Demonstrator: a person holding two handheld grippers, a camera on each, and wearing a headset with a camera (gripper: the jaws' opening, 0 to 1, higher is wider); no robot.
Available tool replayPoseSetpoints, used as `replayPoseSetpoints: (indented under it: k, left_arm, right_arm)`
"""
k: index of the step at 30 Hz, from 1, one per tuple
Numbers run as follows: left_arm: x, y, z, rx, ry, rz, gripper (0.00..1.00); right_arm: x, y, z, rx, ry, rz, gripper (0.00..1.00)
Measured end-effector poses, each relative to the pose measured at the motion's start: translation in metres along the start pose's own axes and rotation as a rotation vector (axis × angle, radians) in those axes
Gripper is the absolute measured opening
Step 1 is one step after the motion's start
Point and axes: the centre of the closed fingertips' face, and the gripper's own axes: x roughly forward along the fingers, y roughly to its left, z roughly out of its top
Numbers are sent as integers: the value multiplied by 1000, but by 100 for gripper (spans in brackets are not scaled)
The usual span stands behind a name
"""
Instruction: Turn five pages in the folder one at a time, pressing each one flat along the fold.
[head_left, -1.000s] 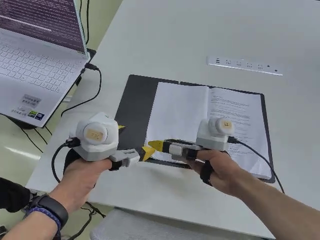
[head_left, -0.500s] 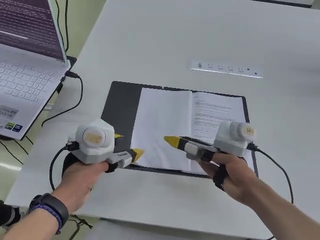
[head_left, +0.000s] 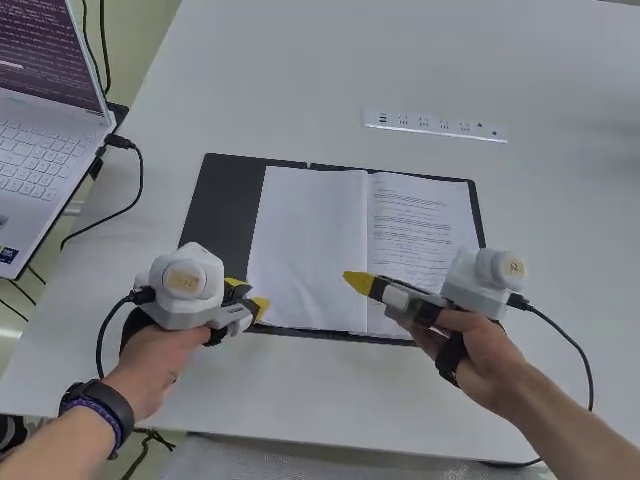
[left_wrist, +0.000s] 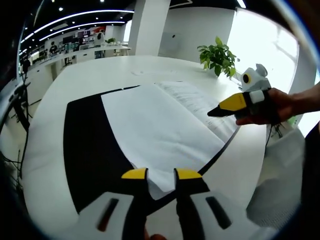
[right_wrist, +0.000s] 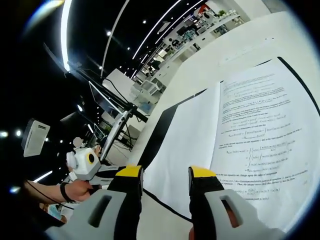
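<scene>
— Black folder (head_left: 225, 210) open on the table (head_left: 300, 80), centre of the head view: blank page (head_left: 310, 240) on its left, printed page (head_left: 420, 230) on its right.

— And the grippers? A second ago they were nearly tip to tip at the bottom edge.

— They've parted. The left gripper (head_left: 252, 305) is still at the blank page's lower left corner. In its own view the jaws stand a narrow gap apart and the paper's corner shows in that gap. I can't tell whether they touch it.

— The right one?

— The right gripper (head_left: 355, 281) has slid from that corner over to the fold, low on the pages. Its jaws are well apart with nothing between them.

— Did the laptop (head_left: 40, 130) move? It's at the left edge now.

— No, that's just the head turning.
</scene>
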Motion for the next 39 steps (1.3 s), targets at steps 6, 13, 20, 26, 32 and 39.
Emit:
replayPoseSetpoints:
  k: [6, 13, 20, 26, 32, 39]
  left_arm:
    - [0, -1, -7, 30, 36, -1, 2]
    - [2, -1, -20, 49, 79, 9, 0]
    - [5, 2, -29, 58, 82, 10, 0]
    - [6, 3, -29, 77, 84, 14, 0]
    - [8, 5, -29, 79, 84, 2, 0]
    - [9, 7, -30, 75, 82, 1, 0]
  right_arm:
    - [2, 0, 0, -20, 7, -1, 34]
    - [6, 3, 8, -33, 6, 10, 32]
    - [8, -2, 21, -55, 0, 6, 32]
    - [11, -12, 32, -84, 19, 4, 29]
    - [15, -20, 35, -96, 20, 0, 26]
    - [19, -16, 41, -93, 0, -6, 22]
